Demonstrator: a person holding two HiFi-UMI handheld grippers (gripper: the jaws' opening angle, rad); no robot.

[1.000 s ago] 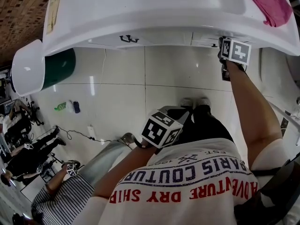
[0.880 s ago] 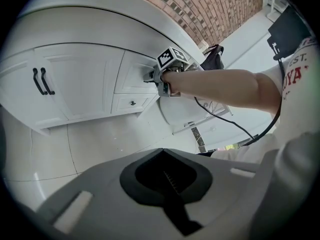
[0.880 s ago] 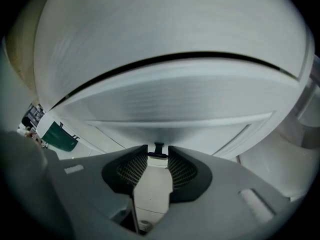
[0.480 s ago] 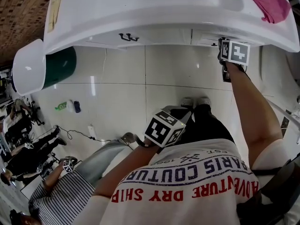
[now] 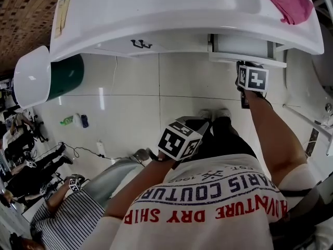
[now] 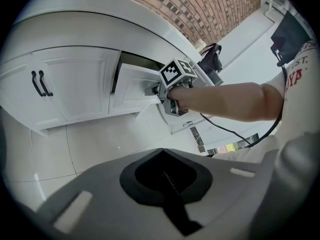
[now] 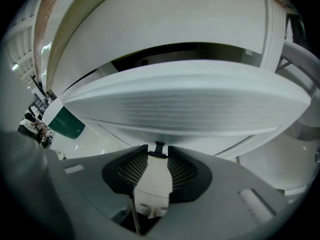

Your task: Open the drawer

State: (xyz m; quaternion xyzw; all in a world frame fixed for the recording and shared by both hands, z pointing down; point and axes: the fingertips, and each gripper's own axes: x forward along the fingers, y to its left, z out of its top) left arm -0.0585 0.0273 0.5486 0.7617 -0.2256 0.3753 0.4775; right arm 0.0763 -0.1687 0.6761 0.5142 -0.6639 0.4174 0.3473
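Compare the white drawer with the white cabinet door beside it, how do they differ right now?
The white drawer is pulled partly out; the white cabinet door sits shut and flush. The drawer's small dark handle is clamped in the right gripper; the door's black curved handle is untouched. Both are white panels under the same white countertop.

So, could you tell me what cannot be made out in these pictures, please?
Drawer contents: head view, mostly under the countertop; right gripper view, behind the drawer's front.
Handle: head view, covered by the right gripper.
Floor items: head view, too small to identify.
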